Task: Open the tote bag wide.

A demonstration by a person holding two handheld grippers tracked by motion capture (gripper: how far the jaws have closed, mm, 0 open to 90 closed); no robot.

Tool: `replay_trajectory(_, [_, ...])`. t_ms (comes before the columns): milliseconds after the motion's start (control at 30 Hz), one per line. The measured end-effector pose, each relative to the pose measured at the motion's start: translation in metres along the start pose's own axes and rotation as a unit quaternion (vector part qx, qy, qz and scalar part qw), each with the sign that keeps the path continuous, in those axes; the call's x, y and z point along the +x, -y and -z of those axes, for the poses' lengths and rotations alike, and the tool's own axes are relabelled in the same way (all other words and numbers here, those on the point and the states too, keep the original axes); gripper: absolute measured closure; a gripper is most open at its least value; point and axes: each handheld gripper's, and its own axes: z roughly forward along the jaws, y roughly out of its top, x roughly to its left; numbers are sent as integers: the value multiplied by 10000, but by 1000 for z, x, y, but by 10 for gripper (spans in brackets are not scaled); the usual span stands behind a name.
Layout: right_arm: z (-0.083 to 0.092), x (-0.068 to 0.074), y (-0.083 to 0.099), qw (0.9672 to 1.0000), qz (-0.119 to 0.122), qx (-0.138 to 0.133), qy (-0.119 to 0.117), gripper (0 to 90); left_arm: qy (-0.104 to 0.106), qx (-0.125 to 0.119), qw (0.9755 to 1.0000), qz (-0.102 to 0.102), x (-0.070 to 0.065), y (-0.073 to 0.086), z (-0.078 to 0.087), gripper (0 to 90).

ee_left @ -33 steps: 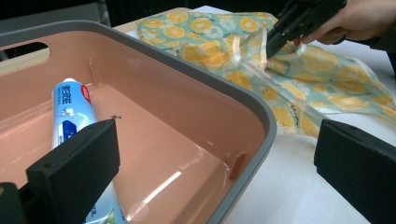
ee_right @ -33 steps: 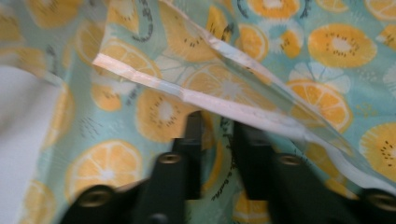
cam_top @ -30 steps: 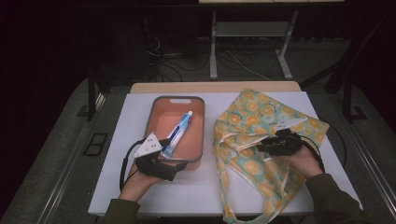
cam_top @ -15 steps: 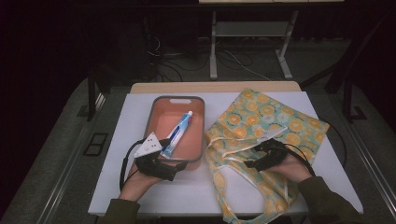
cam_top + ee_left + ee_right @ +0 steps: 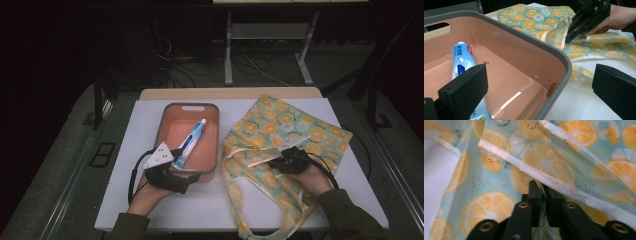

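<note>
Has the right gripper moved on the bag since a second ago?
Yes. The right gripper has slid left and nearer the person, toward the tray, and its jaws have just closed on the bag fabric.

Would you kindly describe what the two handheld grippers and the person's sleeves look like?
Both are black. The left gripper carries a grey three-cornered plate with dark dots, a black cable looping behind, and blocky square jaws. The right gripper shows brass-coloured rivets on its linkage in its own view. The sleeves are dark olive.
</note>
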Motion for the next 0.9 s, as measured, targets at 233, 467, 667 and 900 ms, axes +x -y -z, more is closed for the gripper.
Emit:
replay_trajectory(233, [21, -18, -6, 9986, -205, -386, 310, 885, 1, 0, 10000, -1, 0, 0, 0, 0])
replay_trajectory(467, [48, -41, -20, 9918, -631, -1062, 338, 885, -4, 8, 10000, -3, 0, 0, 0, 0])
replay_trajectory(667, [48, -45, -17, 9913, -717, -1075, 233, 884, 74, 88, 9999, 94, 2, -3, -1, 0])
replay_trajectory(900, [46, -43, -17, 9924, -641, -1032, 189, 884, -12, 140, 9999, 37, 6, -26, 1, 0])
